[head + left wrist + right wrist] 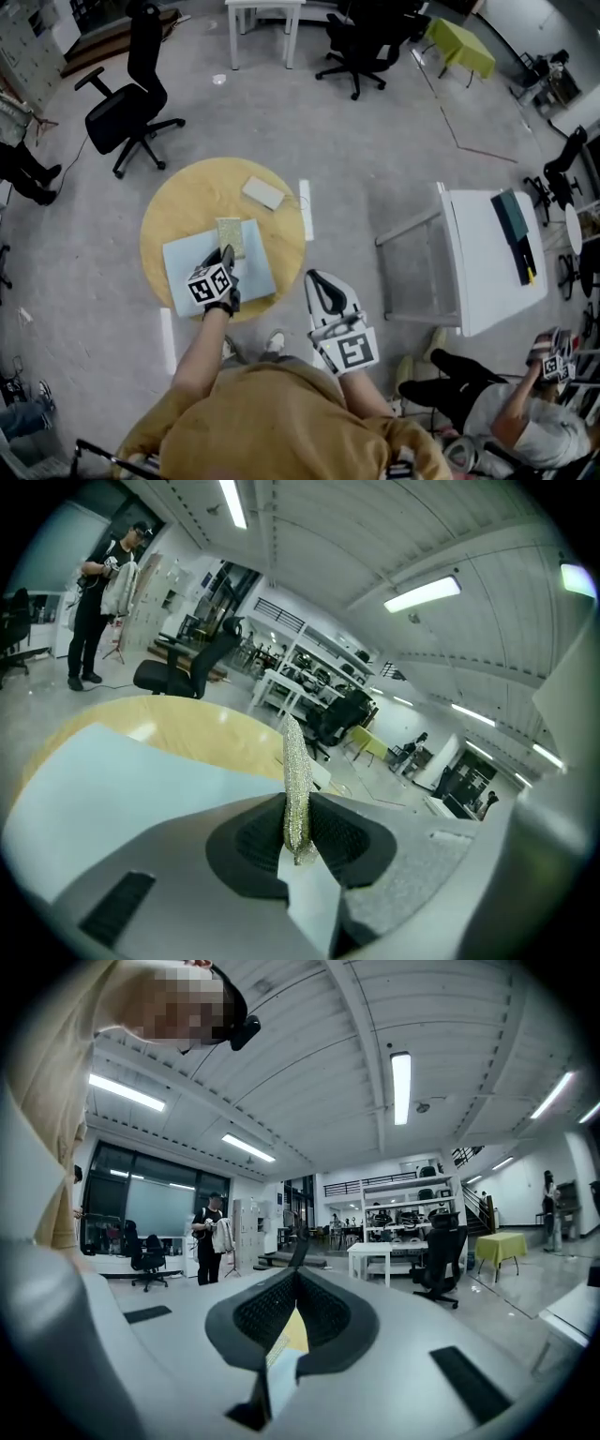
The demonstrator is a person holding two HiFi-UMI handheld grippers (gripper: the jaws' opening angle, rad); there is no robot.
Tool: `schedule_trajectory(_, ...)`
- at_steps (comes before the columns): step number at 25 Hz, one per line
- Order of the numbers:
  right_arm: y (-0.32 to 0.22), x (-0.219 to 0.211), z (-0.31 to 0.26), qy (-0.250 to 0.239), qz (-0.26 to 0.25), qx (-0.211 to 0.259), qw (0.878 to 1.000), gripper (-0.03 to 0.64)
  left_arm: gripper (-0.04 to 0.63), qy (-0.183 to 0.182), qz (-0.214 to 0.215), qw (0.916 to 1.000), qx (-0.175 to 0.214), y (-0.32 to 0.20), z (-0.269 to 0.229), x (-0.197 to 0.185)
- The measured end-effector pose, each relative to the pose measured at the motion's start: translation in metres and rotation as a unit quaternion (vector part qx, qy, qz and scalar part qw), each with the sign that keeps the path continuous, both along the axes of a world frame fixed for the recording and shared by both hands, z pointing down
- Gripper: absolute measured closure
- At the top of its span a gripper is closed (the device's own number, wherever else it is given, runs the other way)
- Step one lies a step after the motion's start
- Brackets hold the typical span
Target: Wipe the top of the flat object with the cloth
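The left tongs [298, 832] are closed tight on the cloth [295, 780], a yellow-green glittering piece that stands on its edge between the two pads. In the head view this cloth lies over the far part of the flat object [187, 262], a pale blue board which rests on the round yellow table [183, 202], at the side near to the person. The right tongs [295, 1288] are closed too, with nothing between them. They hang beside the table, apart from the board, and take no part in the work.

The step in hand is, I think, the wiping itself. To do it well the cloth should lie flat on the board, not on its thin edge, so the left tongs need to tilt lower and press lightly. Then long strokes from the far edge toward the near edge, each one beside the last, would cover the whole top. The board is light in appearance and may slide, so the free right tongs could hold one corner.

I see no container on the table, only a small pale flat thing [263, 193] near the far edge.
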State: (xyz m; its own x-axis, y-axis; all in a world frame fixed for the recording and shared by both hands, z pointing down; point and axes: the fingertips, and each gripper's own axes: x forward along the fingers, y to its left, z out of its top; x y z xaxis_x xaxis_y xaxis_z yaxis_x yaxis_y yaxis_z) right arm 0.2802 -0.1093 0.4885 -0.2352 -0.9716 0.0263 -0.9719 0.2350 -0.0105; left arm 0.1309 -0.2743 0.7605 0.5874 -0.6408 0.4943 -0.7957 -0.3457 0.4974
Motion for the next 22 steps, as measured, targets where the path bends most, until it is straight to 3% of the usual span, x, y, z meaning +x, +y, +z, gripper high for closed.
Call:
schedule_trajectory(10,-0.013,0.049,0.006,-0.009,0.022,0.002,1.0,0.617,0.532,-0.01,0.05,0.9975,-0.048,-0.011,0.026,0.075)
schedule_trajectory(16,-0.018,0.062,0.009,-0.011,0.02,-0.001,1.0,0.617,0.531,-0.057,0.054,0.9957,-0.049,-0.014,0.033,0.069)
schedule_trajectory(22,-0.035,0.041,0.006,-0.023,-0.009,0.001,1.0,0.617,0.532,-0.098,0.042,0.9936,-0.038,-0.021,0.031,0.023)
